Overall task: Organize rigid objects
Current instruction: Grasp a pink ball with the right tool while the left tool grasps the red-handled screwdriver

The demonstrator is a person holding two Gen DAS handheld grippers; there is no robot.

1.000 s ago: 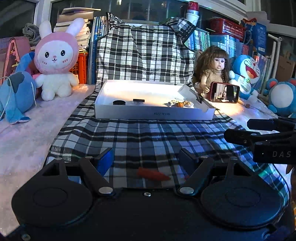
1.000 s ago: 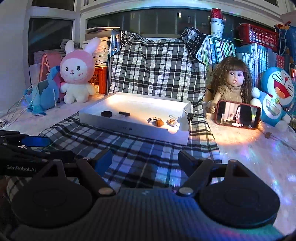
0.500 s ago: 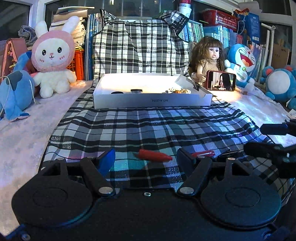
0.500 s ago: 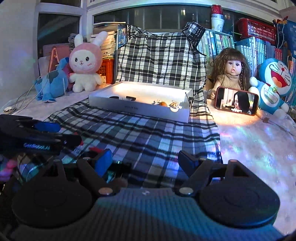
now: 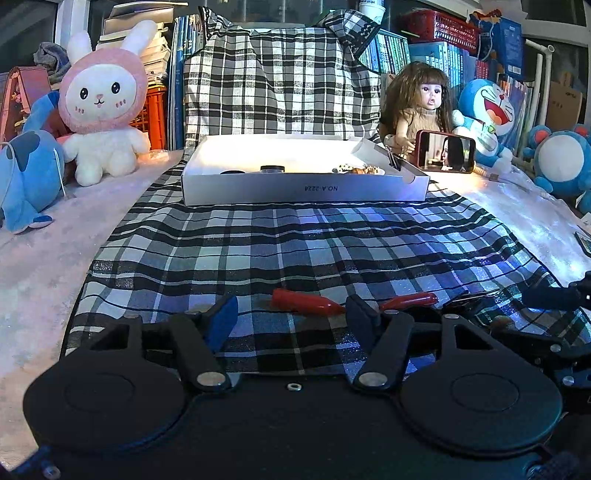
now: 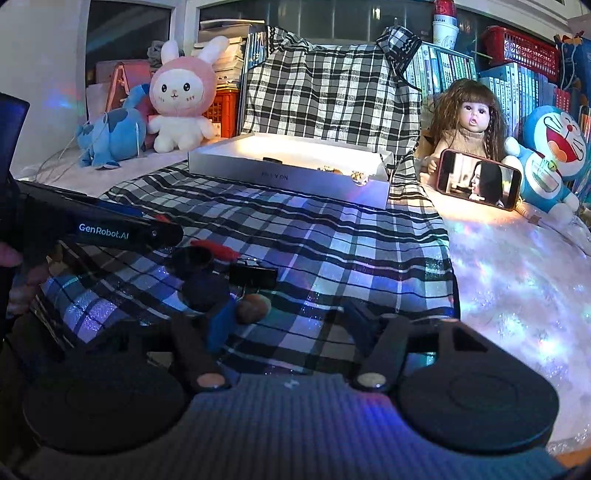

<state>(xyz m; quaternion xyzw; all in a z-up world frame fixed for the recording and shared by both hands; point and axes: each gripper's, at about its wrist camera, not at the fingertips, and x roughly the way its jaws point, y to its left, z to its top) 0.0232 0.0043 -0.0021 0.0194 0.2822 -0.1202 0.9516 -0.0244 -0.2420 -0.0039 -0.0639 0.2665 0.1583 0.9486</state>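
Dark windows (image 5: 295, 11) behind crowded bookshelves (image 6: 498, 81)

My left gripper (image 5: 291, 317) is matte black, with two round housings, slanted link arms pinned by silver rivets, and a small screw in the middle of its body. One finger (image 5: 221, 321) carries a blue pad. My right gripper (image 6: 288, 325) has the same build over a ribbed grey body. From the right camera, the left tool's side reads "GenRobot.AI" in white.
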